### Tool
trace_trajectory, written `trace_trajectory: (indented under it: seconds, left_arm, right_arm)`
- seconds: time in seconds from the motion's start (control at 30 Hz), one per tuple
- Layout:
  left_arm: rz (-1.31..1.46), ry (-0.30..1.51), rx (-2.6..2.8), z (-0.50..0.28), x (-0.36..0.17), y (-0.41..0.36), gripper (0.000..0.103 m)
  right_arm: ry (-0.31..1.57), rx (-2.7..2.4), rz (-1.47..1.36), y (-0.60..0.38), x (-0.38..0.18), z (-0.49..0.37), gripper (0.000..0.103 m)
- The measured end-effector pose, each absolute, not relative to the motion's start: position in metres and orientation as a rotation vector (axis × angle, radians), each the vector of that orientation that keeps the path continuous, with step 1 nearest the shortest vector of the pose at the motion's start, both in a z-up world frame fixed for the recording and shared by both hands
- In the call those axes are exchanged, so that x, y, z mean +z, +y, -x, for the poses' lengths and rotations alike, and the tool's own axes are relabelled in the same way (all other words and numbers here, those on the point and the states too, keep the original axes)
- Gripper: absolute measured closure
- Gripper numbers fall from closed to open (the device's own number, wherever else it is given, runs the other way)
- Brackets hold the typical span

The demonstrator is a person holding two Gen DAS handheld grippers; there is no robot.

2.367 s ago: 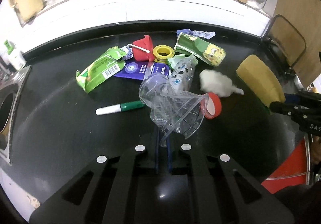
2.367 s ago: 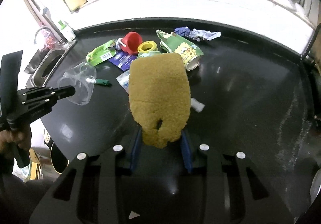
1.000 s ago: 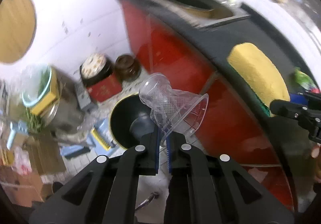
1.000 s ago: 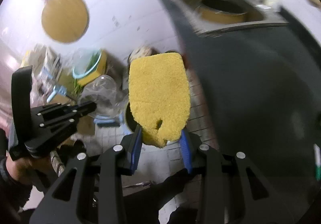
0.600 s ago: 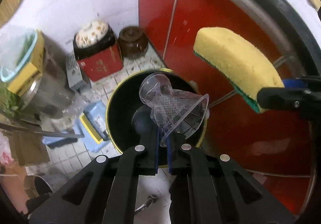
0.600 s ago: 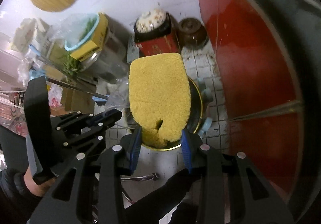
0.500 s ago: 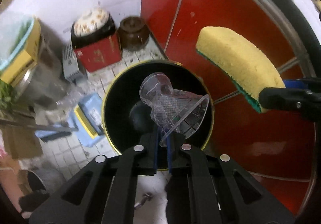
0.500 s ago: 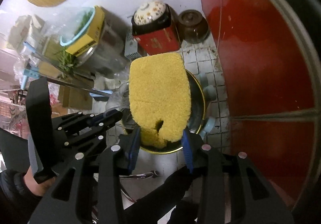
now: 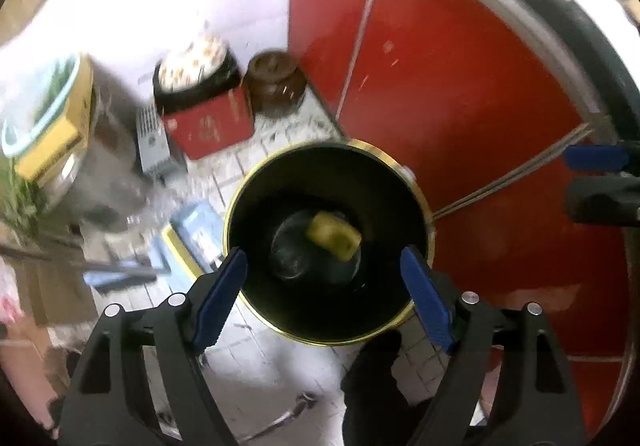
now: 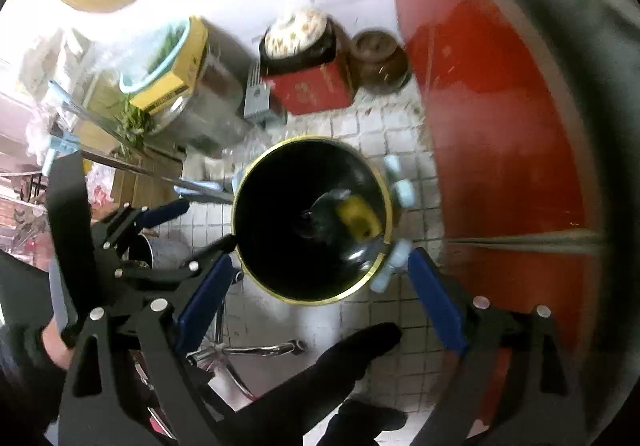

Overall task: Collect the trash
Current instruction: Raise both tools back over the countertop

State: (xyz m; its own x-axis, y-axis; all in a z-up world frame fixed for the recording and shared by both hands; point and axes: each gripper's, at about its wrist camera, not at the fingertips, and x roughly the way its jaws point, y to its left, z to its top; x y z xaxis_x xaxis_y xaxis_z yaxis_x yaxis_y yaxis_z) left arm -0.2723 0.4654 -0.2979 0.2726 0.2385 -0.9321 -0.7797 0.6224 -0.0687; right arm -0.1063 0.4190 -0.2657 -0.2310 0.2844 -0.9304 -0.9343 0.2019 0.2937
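Both the left gripper (image 9: 324,278) and right gripper (image 10: 320,282) are opening, empty, above the bin (image 9: 416,186), where the soft, light sponge (image 9: 333,235) lies, best pinched across its sides.

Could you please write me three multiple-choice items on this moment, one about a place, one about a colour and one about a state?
1. Where is the sponge?
A. in the bin
B. on the floor tiles
C. in the right claw

2. What colour is the bin's rim?
A. blue
B. gold
C. white

3. What is between the left claw's pads?
A. a clear cup
B. a sponge
C. nothing

Answers:
1 A: the yellow block lies at the bin's bottom.
2 B: a gold ring edges the black bin.
3 C: the blue pads stand wide apart, still opening, with only the bin far below.
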Motion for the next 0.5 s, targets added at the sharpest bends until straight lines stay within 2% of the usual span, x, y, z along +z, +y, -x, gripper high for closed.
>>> trace_trajectory:
  seconds: [0.17,0.27,0.5]
  left_arm:
    - [0.411,1.025,0.659,0.229,-0.214,0.425,0.015]
    - [0.295,0.967,0.545,0.188,-0.159,0.383,0.01]
    - [0.13,0.848,0.097,0.075,-0.068,0.243,0.007]
  right_arm:
    - [1.197,1.228,0.577,0.338,-0.172,0.061,0.008]
    - [1.13,1.114,0.491,0.273,-0.12,0.029,0.008]
    - [0.999,0.71,0.273,0.081,-0.034,-0.027,0.008]
